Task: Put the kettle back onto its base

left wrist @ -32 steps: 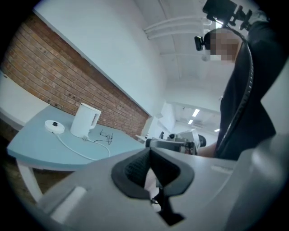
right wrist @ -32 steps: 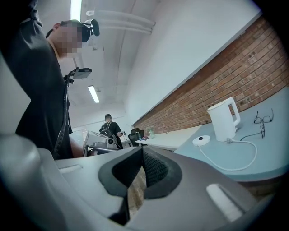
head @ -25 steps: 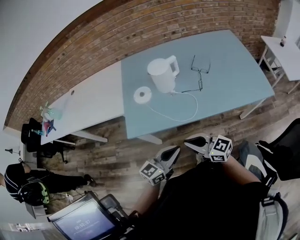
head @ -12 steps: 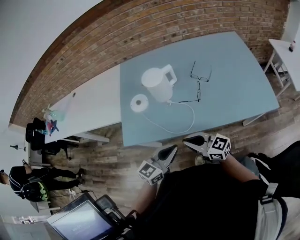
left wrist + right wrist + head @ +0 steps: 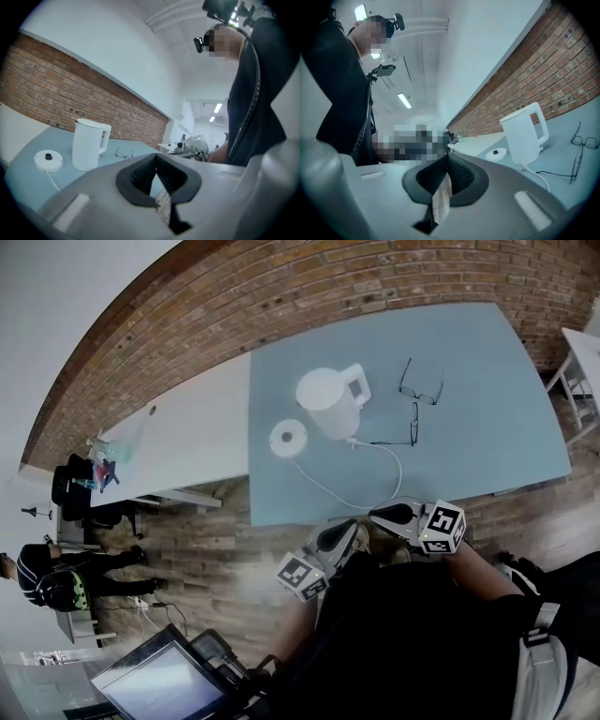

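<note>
Kettle (image 5: 328, 401) sits off its base (image 5: 288, 436), just right of it at upper centre; nothing gripped yet, so left gripper (image 5: 351, 528) and right gripper (image 5: 378, 514) hang closed and empty, lower centre.

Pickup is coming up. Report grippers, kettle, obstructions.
Left gripper and right gripper shut, empty, near the table edge. Kettle upright, off its base, beside it. Glasses and cord close by, not blocking.
</note>
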Motion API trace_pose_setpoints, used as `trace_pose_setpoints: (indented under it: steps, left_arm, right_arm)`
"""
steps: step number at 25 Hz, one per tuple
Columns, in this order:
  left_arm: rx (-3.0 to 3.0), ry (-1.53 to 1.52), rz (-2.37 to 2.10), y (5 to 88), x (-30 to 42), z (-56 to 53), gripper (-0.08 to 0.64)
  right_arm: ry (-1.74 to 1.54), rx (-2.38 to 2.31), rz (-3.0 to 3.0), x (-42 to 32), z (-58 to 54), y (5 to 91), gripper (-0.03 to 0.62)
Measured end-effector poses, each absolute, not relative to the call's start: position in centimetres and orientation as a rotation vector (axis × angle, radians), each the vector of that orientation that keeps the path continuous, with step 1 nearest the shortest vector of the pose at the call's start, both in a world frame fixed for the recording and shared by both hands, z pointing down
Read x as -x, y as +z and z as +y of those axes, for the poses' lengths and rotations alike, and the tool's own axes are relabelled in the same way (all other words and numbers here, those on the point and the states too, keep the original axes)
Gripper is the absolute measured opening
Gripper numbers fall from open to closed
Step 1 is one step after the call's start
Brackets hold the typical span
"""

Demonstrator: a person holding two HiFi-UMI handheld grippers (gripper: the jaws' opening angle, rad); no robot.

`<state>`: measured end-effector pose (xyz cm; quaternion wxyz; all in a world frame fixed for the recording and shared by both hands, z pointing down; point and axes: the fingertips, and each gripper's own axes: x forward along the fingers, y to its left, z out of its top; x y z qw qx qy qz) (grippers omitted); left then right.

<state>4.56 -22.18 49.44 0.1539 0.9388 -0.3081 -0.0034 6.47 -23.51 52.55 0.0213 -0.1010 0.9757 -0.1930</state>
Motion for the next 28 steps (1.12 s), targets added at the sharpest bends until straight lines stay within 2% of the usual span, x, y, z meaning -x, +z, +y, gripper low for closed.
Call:
trace_pose_setpoints:
  steps: [9,28]
  left_arm:
    - [-2.652,-0.104,-0.807,48.0,-1.1,-28.0,0.003]
    - [-2.731,-0.056,-0.449,50.9,5.5,-35.6,0.003]
  right_arm:
    - [-0.58,0.479,3.051,-4.3,-29.0,52.8,0.006]
    - [-0.406,1.022,3.02,2.4,-39.6,52.5,0.006]
